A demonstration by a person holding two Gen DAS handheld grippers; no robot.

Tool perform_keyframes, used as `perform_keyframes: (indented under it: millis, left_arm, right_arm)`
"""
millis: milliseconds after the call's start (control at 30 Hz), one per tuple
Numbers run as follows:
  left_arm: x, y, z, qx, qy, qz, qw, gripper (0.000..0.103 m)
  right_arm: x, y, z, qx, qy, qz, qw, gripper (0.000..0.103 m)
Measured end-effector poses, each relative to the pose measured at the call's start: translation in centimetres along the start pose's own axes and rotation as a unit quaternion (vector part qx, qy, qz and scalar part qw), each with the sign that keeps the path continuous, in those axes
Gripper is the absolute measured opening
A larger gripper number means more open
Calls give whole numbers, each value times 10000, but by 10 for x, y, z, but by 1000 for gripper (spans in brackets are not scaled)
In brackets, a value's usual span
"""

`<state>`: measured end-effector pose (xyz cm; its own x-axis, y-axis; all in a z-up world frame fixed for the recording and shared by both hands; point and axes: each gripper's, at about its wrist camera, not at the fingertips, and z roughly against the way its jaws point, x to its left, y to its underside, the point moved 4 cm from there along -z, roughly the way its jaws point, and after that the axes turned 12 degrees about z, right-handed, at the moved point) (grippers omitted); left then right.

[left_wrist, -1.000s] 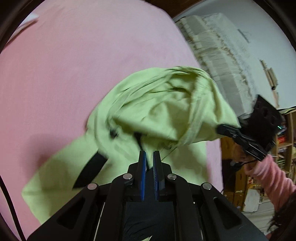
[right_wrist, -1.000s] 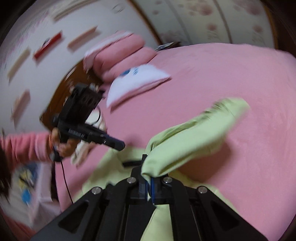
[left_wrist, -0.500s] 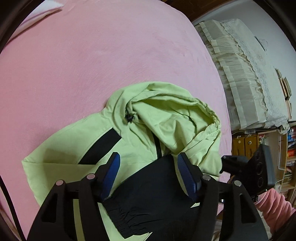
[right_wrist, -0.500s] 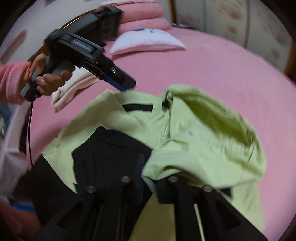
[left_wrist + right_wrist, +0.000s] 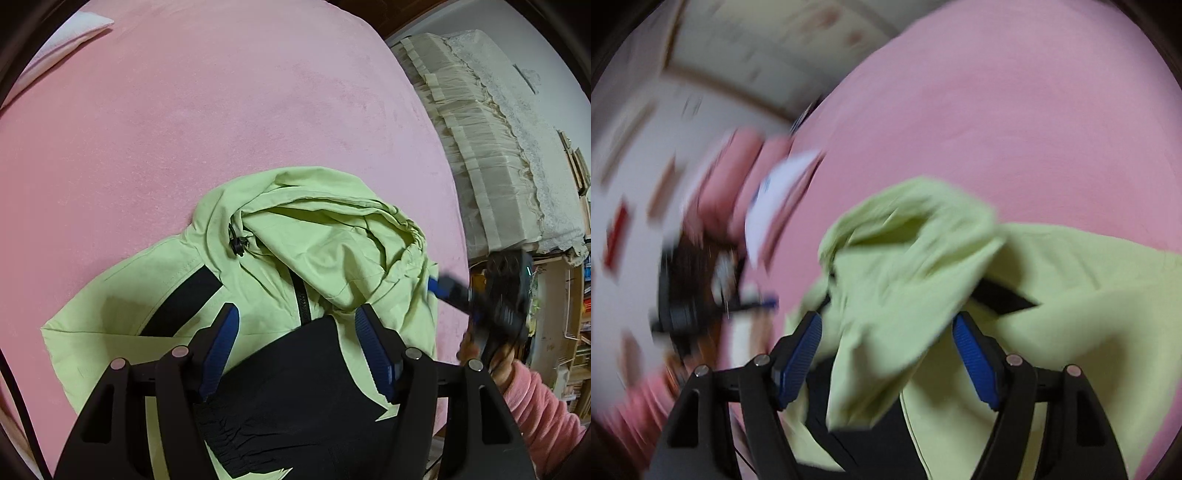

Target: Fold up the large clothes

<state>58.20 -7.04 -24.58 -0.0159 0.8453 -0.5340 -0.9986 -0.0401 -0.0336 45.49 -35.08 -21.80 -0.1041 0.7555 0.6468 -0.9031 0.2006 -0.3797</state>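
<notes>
A lime-green hooded jacket (image 5: 325, 254) with black panels lies on the pink bed cover (image 5: 184, 110), its hood bunched on top and a black sleeve part (image 5: 295, 380) folded over the near side. My left gripper (image 5: 295, 347) is open and empty just above the black part. My right gripper (image 5: 886, 350) is open, with the hood fabric (image 5: 905, 258) lying loose between its blue pads; that view is motion-blurred. The right gripper also shows in the left wrist view (image 5: 480, 302) at the jacket's right edge.
A white pillow (image 5: 62, 40) lies at the far left of the bed. Beyond the bed's right edge stand a cream lace-covered piece of furniture (image 5: 498, 147) and shelves (image 5: 576, 332). Pink pillows (image 5: 738, 177) are blurred in the right wrist view.
Both grippers have opened and let go of the jacket. The hood has dropped onto the jacket's body and the garment now lies on the bed. The right gripper is swinging fast.
</notes>
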Motion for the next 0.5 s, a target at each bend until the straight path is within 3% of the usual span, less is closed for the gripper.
perform_keyframes:
  millis: [200,233,267,367,500]
  left_arm:
    - [-3,1,-14,49,12,165,9999,64]
    - [-3,2,-15,68,-14,170,9998,64]
    - [-2,3,-16,93,-51,148,9998,64]
    - [0,7,-14,112,-101,157,9998,64]
    - [10,13,-3,14,-86,336,9994,64]
  right_arm:
    - [-56,-25,-23,-255,-280,-1489,9881,72]
    - [-61,-29,-23,-412,-234,-1685,9846,53]
    - [-62,-31,-23,-539,-237,-1766,9825,25]
    - [-51,-44,-27,-446,-443,-1606,9850,14]
    - [-14,-62,-16,-452,-533,-794,9944,8]
